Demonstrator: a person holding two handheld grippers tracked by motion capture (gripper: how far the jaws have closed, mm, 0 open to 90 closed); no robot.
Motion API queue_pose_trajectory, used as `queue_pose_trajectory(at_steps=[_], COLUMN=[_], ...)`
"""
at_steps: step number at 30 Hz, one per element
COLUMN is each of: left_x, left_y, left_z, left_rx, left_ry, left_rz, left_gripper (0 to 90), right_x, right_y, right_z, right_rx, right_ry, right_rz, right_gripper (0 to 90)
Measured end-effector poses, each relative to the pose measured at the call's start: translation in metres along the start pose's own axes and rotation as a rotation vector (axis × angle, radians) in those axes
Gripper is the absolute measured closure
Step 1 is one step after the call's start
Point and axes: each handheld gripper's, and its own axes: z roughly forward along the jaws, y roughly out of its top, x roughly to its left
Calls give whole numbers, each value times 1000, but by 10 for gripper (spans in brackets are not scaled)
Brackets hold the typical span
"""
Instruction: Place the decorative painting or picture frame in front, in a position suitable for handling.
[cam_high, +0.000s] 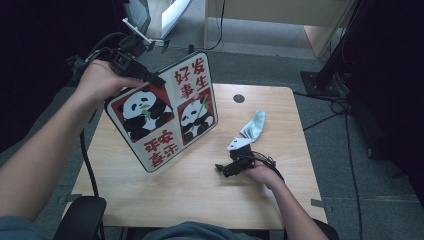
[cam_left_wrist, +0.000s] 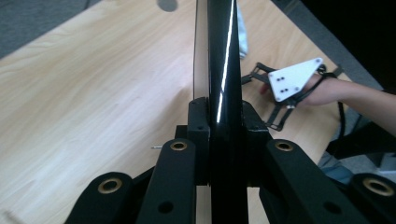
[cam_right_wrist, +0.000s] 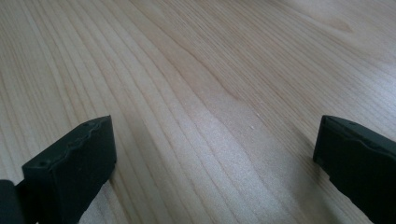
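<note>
- The left gripper (cam_high: 150, 77) clamps the upper edge of a flat board (cam_high: 165, 112) and holds it in the air, clear of the table (cam_high: 200, 190).
- In the high view the board hangs tilted over the left half of the table, its printed face turned up toward the camera, one corner pointing down and toward the person.
- The board is a rounded rectangle with a white border and a thin dark rim.
- Its face is split into four panels: two red panels, each with a black-and-white panda holding green bamboo, and two white panels with red Chinese characters.
- One pair of characters reads upright and the other pair is upside down.
- In the left gripper view the board (cam_left_wrist: 224, 56) shows edge-on as a thin glossy black strip with a bright streak of light, running straight up from between the jaws.
- Both black jaws of the left gripper (cam_left_wrist: 224, 121) press flat on the two sides of the board.
- The right gripper (cam_high: 225, 169) rests low at the right of the table, well apart from the board.
- In the right gripper view the right gripper (cam_right_wrist: 215, 144) has its jaws wide apart with bare wood grain between them, holding nothing.
- A grey cloth (cam_high: 254, 125) lies crumpled on the table just beyond the right gripper.
</note>
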Motion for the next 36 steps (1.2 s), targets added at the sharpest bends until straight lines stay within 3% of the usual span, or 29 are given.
queue_pose_trajectory(at_steps=[6, 11, 21, 25, 36], left_x=[-6, -8, -11, -11, -11], left_y=[-4, -6, -8, -9, -9], left_z=[18, 27, 29, 31, 33], left_rx=[-7, 22, 34, 29, 33], left_ry=[-5, 18, 14, 15, 63], left_rz=[-1, -1, -27, -71, -86], left_gripper=[799, 797, 793, 792, 780], right_x=[0, 0, 0, 0, 2], right_y=[-1, -1, -1, -1, 0], right_z=[-1, -1, -1, -1, 0], right_rx=[-1, 0, -3, -2, 0], right_ry=[-5, -4, -8, -8, -21], right_rz=[0, 2, 1, 1, 18], right_gripper=[0, 0, 0, 0, 0])
